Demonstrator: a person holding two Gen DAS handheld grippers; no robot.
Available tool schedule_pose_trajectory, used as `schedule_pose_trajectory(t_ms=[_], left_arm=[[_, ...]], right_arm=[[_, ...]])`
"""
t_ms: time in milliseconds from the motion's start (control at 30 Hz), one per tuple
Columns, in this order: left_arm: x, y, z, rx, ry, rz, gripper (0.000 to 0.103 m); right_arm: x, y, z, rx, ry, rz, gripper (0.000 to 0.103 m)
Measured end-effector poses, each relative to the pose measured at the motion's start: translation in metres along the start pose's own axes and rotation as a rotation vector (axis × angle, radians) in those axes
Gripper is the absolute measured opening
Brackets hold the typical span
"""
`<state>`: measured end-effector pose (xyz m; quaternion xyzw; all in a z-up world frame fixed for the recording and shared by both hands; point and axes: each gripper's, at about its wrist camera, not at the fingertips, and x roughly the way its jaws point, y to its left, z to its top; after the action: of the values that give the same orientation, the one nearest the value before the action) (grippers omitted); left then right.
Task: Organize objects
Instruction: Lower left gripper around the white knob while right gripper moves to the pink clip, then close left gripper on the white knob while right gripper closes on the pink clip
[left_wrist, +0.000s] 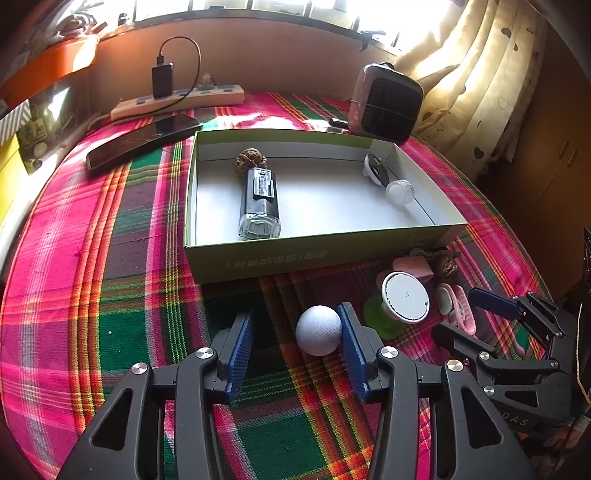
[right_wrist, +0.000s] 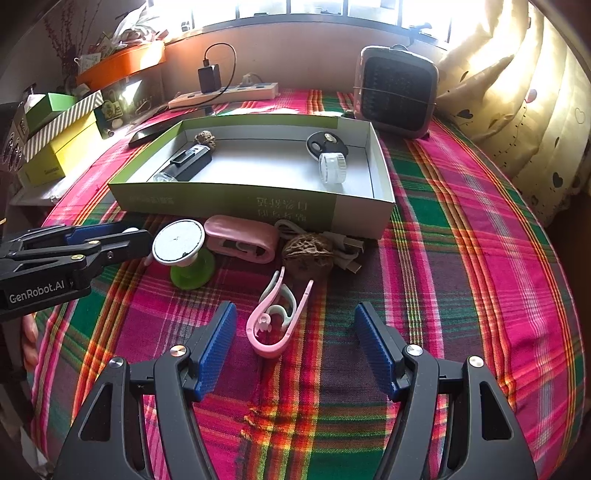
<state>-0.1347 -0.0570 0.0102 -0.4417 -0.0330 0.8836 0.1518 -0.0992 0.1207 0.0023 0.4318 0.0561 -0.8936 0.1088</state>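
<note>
A green-sided cardboard box holds a black lighter-like bottle, a walnut, a black-and-white disc and a clear cap. My left gripper is open; a white ball lies between its fingers, against the right pad. My right gripper is open around a pink clip on the cloth, touching nothing. Near the box front lie a round white disc on a green base, a pink case, a walnut and a cable.
Plaid cloth covers the table. A phone, a power strip with charger and a small heater stand behind the box. Stacked boxes sit at the left; a curtain hangs at the right.
</note>
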Motion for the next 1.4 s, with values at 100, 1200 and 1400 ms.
schedule_pose_trajectory(t_ms=[100, 1200, 1400], left_arm=[[-0.0004, -0.0019, -0.0013, 0.009, -0.003, 0.001, 0.044], [-0.0025, -0.0061, -0.0027, 0.013, -0.019, -0.018, 0.020], [-0.0027, -0.0068, -0.0031, 0.014, -0.020, -0.017, 0.020]], right_arm=[[-0.0001, 0.0001, -0.0001, 0.001, 0.000, 0.000, 0.067], [-0.0054, 0.0018, -0.0029, -0.024, -0.020, 0.046, 0.025], [-0.0066, 0.0039, -0.0033, -0.032, -0.022, 0.056, 0.025]])
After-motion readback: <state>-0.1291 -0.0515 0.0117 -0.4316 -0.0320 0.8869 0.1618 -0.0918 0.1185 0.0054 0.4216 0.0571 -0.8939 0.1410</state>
